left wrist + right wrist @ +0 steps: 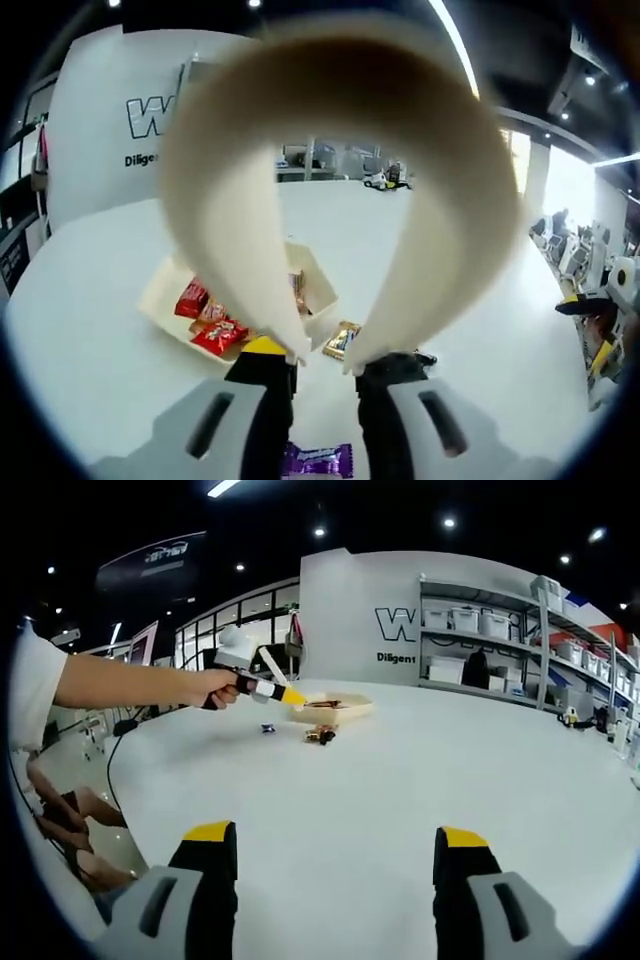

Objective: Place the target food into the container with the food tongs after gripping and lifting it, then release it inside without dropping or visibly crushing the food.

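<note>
Left gripper (pixel 325 372) clamped on tongs (pixel 340 200); right gripper (pixel 335 865) apart, idle. Risk: tongs slip, missing purple candy (pixel 317 459) at 6 o'clock, or crushing it.

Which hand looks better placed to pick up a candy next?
Left. Its gripper holds the tongs near the container and loose candies; the right gripper is open, far across the table.

A white lettered wall (pixel 400 600) and storage shelves (pixel 480 640) stand under dark ceiling spotlights (pixel 449 522).

Showroom-like lab, storage shelving (pixel 480 620), branded wall (pixel 400 620), spotlights (pixel 449 522)
</note>
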